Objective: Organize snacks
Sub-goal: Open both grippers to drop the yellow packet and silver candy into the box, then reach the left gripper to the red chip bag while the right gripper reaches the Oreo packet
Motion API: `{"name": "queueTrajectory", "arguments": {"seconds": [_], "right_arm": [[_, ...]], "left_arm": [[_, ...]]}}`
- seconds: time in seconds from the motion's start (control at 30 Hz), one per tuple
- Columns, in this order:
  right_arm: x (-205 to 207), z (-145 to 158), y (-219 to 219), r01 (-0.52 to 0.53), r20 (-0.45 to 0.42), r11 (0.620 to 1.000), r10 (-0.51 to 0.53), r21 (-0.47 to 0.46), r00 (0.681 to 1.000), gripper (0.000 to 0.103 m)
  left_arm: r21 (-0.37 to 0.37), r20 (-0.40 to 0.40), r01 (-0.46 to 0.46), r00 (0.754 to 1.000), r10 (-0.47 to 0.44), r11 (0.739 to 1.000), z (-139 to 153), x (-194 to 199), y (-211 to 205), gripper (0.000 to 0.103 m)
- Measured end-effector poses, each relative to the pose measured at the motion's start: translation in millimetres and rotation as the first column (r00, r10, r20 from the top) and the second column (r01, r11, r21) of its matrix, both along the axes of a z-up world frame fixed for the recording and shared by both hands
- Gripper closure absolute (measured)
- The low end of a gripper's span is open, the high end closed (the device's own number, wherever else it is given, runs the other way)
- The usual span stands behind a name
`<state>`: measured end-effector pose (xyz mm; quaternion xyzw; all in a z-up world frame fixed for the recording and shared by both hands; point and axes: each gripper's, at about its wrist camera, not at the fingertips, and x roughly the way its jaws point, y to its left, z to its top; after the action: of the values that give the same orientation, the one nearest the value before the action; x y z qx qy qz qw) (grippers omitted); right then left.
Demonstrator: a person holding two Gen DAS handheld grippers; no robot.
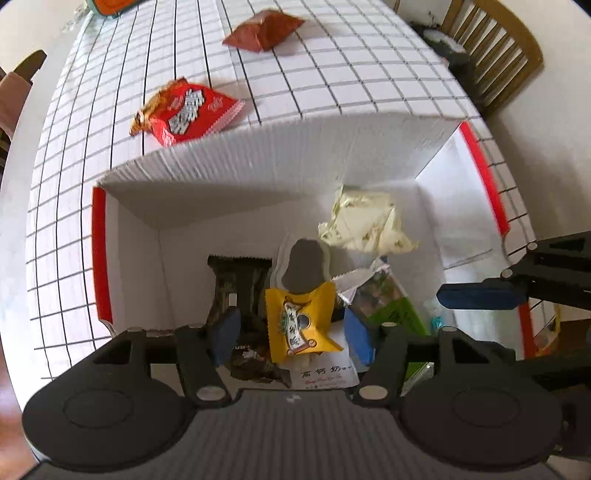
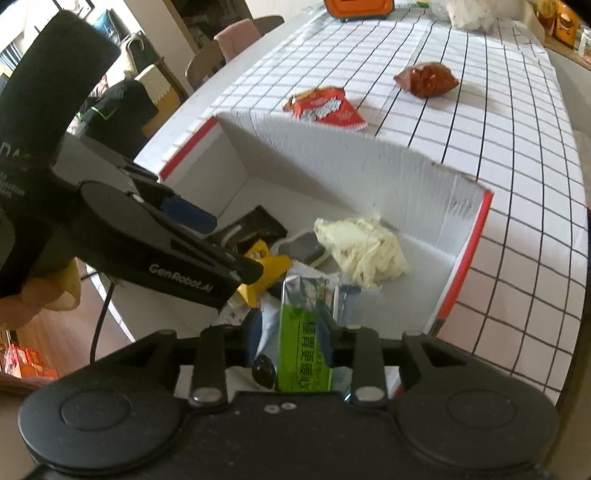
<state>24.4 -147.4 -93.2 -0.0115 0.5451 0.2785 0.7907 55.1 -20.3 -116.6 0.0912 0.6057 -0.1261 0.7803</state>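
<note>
Most of the tidying looks done; already lying in the white box: a yellow packet, a dark packet, a pale crumpled packet, a green packet and a white pouch with printed letters, all heaped close and partly on top of each other; still out on the checked tablecloth, past the far wall of the box: a red packet and, farther off, a brown-red packet, well apart from each other; so two snacks left to bring in, as far as can be seen. Over the box, pointing down: the left gripper, jaws spread apart, with the yellow packet between the blue pads but not pinched, so let go and dropped in. Beside it, also over the box: the right gripper, jaws close on both sides of the green packet; maybe pressing, maybe just loosed, hard to tell since the packet hides the pads. Next, likely: lift both away and reach over the far wall for the red packet, the nearer of the two.
</note>
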Motion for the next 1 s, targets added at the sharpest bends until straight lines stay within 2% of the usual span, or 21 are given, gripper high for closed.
{"name": "queueTrajectory", "arguments": {"seconds": [0.23,0.33,0.4,0.5,0.73,0.83,1.0], "right_arm": [[3,18,-1,0.027,0.039,0.999,-0.028,0.016,0.999,0.058],[3,28,0,0.034,0.069,0.999,-0.035,0.023,0.997,0.047],[3,35,-2,0.037,0.094,0.999,-0.039,0.025,0.995,0.035],[7,45,-3,0.043,0.120,0.999,-0.046,0.024,0.992,0.030],[25,65,-12,0.086,0.181,0.996,-0.089,0.026,0.979,0.017],[36,74,-17,0.123,0.201,0.992,-0.127,0.034,0.971,0.007],[67,86,-24,0.191,0.225,0.980,-0.197,0.048,0.954,0.005]], "left_arm": [[-0.034,0.082,0.005,0.997,-0.003,0.999,25,-2,-2,0.030],[-0.038,0.127,0.004,0.992,0.001,0.999,37,-2,-1,0.028],[-0.038,0.155,0.000,0.988,0.006,0.999,45,-2,0,0.028],[-0.050,0.199,-0.011,0.980,0.021,0.999,56,1,5,0.026],[-0.090,0.292,-0.072,0.952,0.096,0.993,83,16,23,0.021],[-0.112,0.313,-0.106,0.940,0.136,0.988,92,27,30,0.019],[-0.113,0.312,-0.188,0.926,0.214,0.976,99,58,42,0.018]]}}
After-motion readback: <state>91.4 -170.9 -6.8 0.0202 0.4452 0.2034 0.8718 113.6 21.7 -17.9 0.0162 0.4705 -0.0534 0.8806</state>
